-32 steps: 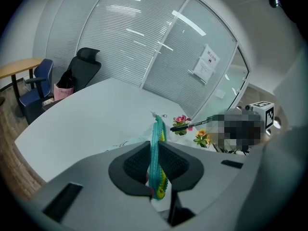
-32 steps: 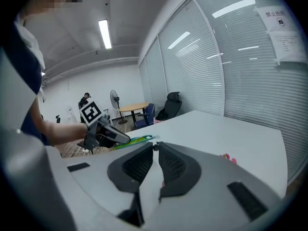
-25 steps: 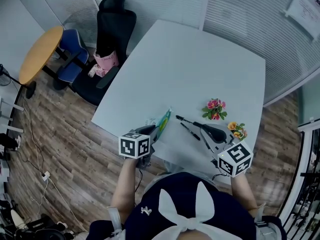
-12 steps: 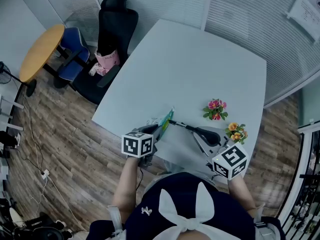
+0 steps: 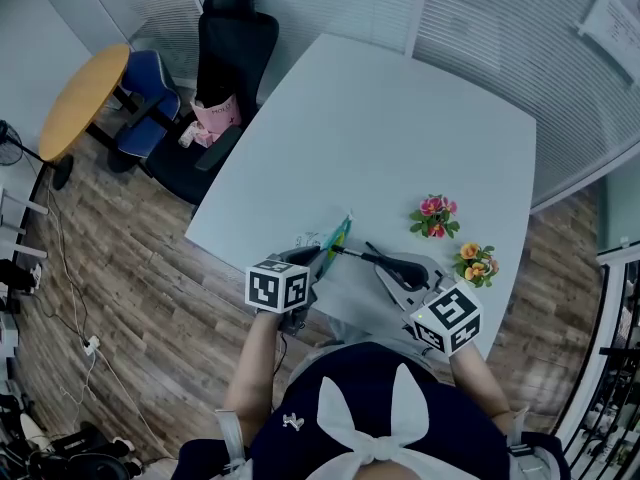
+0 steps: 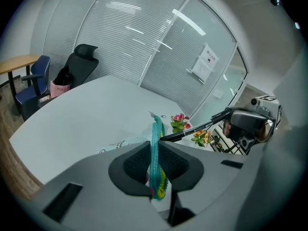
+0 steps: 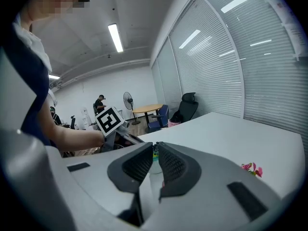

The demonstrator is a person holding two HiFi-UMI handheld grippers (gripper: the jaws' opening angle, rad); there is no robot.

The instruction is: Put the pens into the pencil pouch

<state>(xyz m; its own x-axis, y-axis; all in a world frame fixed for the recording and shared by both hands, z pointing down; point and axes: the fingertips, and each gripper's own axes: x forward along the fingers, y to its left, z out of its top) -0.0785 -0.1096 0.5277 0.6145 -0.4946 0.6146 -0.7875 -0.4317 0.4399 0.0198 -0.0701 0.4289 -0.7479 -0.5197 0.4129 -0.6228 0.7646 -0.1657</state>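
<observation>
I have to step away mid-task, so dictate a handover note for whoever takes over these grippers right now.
Left gripper: shut on the pencil pouch by its teal zipper edge, holding it over the table near the front edge.
Right gripper: shut on a black pen, tip right by the pouch.
Done: pouch and pen both gripped.
Left: slide the pen in, release, check for more pens.

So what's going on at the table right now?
A person is working at the white table with a gripper in each hand. The left gripper is clamped on the teal zipper edge of the pencil pouch. The right gripper holds a black pen, whose tip is right at the pouch. The pen doesn't look to be inside yet.
</observation>
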